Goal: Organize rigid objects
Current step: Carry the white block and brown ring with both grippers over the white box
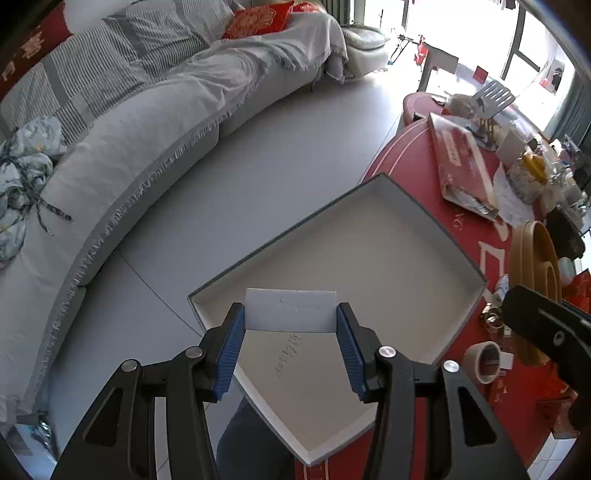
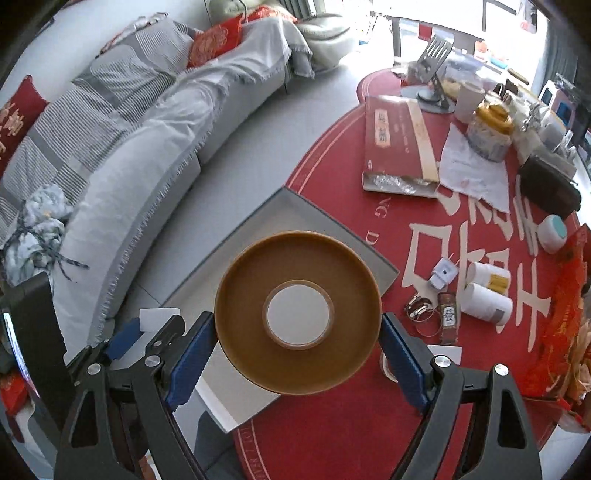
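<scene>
Above the open grey box, your left gripper clamps a white block, your right gripper a brown tape roll; next, lower both inside and release.

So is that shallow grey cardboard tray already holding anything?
No, the shallow grey cardboard tray shows only a bare pale floor; the white rectangular block is gripped in the left tool above it.

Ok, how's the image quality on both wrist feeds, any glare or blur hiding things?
Left wrist: windows top right blown out, far table clutter washed; white block and box sharp. Right wrist: same window glare at top, tape roll crisp; both bend strongly at the edges.
</scene>
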A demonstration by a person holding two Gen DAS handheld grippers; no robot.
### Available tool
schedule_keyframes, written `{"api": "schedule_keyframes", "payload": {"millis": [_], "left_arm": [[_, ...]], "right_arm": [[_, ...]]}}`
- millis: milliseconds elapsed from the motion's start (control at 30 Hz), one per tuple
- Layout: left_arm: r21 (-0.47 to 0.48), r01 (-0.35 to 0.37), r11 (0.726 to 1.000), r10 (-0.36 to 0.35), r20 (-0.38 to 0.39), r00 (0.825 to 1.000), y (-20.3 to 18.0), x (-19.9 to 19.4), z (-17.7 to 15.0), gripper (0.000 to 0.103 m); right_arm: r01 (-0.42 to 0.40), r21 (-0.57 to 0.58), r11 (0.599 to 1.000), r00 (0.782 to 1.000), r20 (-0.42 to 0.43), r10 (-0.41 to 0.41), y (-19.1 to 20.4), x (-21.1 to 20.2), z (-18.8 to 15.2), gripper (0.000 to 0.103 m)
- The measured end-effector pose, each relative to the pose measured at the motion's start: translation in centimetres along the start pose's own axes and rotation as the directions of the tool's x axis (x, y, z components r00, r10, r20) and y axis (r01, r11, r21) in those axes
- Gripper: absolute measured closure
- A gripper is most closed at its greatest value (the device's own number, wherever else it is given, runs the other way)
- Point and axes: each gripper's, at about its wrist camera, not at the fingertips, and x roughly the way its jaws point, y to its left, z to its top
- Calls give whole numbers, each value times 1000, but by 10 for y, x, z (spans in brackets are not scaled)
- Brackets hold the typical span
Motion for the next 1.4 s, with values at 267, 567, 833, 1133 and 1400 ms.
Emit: {"api": "schedule_keyframes", "payload": {"millis": [267,567,833,1133,1400], "left_arm": [[-11,-9,1000,8,-43,999,2,25,7,50],[-19,-19,1000,17,-85,996,3,44,2,50],[-18,-26,999,24,-106,994,2,55,0,50],[-18,-27,999,25,-122,992,1,63,-1,50],[-17,-33,999,31,-117,993,1,68,1,50]], "right_arm": [[16,-13,1000,999,-49,-17,1,29,3,15],[31,-14,999,995,-93,-32,-2,53,1,15],[34,-21,999,993,-117,-36,-2,70,-2,15],[57,-59,997,991,-117,-64,2,78,0,15],[62,-62,996,989,-128,-70,2,84,3,15]]}}
